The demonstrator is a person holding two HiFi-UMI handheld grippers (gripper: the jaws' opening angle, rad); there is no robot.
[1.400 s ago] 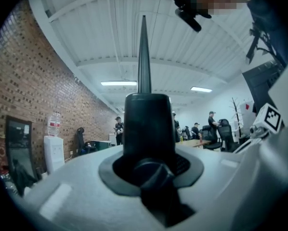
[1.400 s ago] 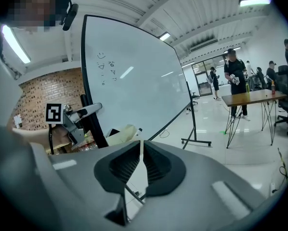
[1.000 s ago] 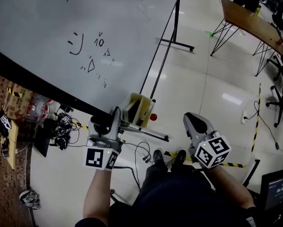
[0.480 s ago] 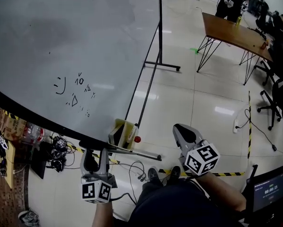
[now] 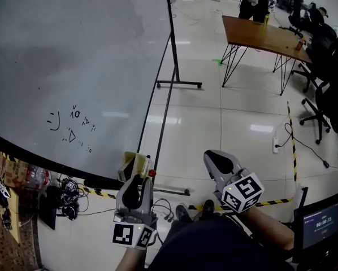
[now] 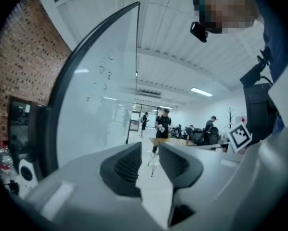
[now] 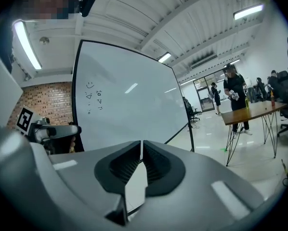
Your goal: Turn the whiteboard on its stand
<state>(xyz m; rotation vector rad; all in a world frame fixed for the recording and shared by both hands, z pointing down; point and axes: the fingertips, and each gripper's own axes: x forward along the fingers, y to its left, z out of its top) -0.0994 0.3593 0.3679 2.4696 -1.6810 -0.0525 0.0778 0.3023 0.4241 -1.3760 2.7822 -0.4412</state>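
With the whiteboard (image 5: 73, 55) standing at ten o'clock, the left gripper (image 5: 135, 186), its jaws having just been closing to a narrow empty gap, is probably needing to bite it firmly low down, while the right gripper (image 5: 216, 161) is waiting closed and empty.

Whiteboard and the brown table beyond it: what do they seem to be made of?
Whiteboard: a smooth, glossy white panel, perhaps coated steel or melamine; ceiling lights reflect in it. Its stand looks like thin black metal tubing. Table: brown matte top, wood or wood-look laminate; its thin black legs are probably metal rod.
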